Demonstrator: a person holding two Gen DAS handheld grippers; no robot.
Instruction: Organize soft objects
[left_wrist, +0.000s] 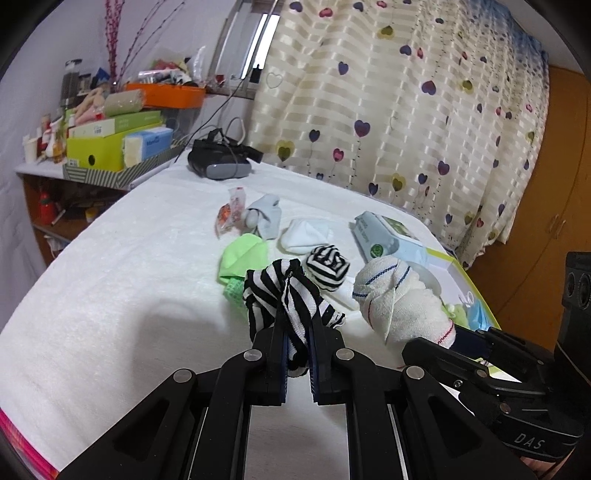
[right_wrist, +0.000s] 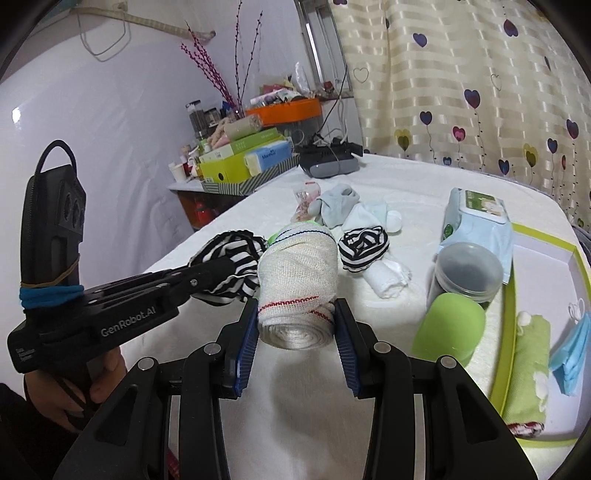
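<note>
My left gripper (left_wrist: 295, 354) was clamped tight on a black-and-white striped sock (left_wrist: 284, 295), the fabric pinched thin between the pads so its loose ends flopped over the top. I held it that way, I think, because a limp sock gives nothing firmer to grab. My right gripper (right_wrist: 297, 328) stood about half open, its blue pads pressed on either side of a rolled cream cloth (right_wrist: 299, 273), which is thick and holds its shape, so the jaws could not come closer. Both pieces hung above the white towel (left_wrist: 110, 277) covering the table, side by side and nearly touching.

Beyond them the unsorted things lay in a loose cluster: a balled striped sock (left_wrist: 328, 266), a green sock (left_wrist: 242, 258), a white sock (left_wrist: 306, 236) and a pale blue sock (left_wrist: 264, 214). To the right sat a pack of wipes (right_wrist: 476, 225), a clear jar (right_wrist: 467, 273) and a green cup (right_wrist: 448, 325), just beside the green-rimmed tray (right_wrist: 532, 240). A folded green cloth (right_wrist: 528, 373) and a blue mask (right_wrist: 570, 354) already lay in it, so I judged that tray to be where my two loads belonged.
</note>
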